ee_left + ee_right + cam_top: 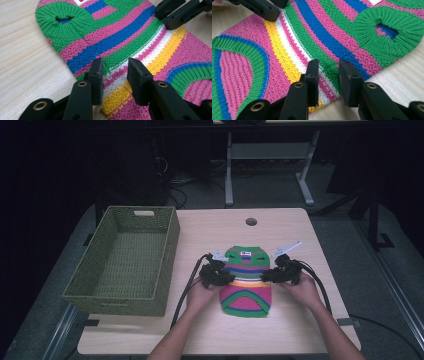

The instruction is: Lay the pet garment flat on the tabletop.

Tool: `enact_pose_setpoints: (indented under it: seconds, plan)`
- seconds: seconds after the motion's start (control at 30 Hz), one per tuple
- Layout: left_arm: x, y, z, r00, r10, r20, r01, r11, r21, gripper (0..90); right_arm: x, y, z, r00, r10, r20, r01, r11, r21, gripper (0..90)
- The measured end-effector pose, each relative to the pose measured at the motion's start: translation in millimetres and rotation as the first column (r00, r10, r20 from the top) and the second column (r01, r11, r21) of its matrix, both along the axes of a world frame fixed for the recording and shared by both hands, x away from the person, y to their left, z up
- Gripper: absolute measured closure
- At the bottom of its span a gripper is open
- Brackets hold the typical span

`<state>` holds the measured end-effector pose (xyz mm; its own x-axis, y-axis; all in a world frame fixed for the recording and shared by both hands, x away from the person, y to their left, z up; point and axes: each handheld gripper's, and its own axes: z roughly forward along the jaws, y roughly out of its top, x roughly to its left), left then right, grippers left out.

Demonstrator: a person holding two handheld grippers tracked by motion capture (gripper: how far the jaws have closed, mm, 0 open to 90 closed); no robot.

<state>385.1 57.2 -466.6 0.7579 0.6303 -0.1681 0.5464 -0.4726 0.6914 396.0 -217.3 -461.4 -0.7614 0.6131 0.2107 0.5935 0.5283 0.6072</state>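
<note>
High view showed a small striped knitted sweater lying flat near the middle of the light wooden table, its green collar toward the far edge and its pink hem toward the person. The left gripper sat at the sweater's left edge and the right gripper at its right edge, each held in one hand, black cables trailing back toward the person. A green woven basket stood on the table just left of the sweater, apart from it.

In the left gripper view, the fingers were parted over the white and yellow stripes at the sweater's edge, with knit visible in the gap and no pinch on it. In the right gripper view, the fingers likewise stood apart above the striped edge, released, beside the green ribbed sleeve opening.
</note>
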Motion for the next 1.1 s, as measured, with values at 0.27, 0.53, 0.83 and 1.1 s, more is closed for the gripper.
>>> enact_pose_setpoints:
  seconds: [0.27,0.53,0.83,1.1]
  plan:
    - [0.4,1.3,1.1,0.9999,0.012,0.01,-0.012,0.9999,0.008,60.5,0.1,0.3,-0.3,1.0,-0.003,0.005,0.003,1.0,0.004,66.7]
    - [0.6,4.0,2.8,0.9996,0.021,0.017,-0.021,0.9997,0.009,56.9,0.2,0.7,-0.4,1.0,-0.003,0.006,0.003,1.0,0.01,61.9]
    - [-1.8,4.8,6.7,0.9997,0.017,0.02,-0.016,0.9998,-0.01,54.0,-2.6,-0.2,4.2,0.9998,-0.015,0.015,0.015,1.0,0.026,51.6]
    - [-6.1,5.3,14.6,0.9993,0.009,0.036,-0.007,0.9993,-0.036,49.8,-4.1,-2.4,8.7,0.9994,-0.026,0.022,0.025,0.999,0.043,47.3]
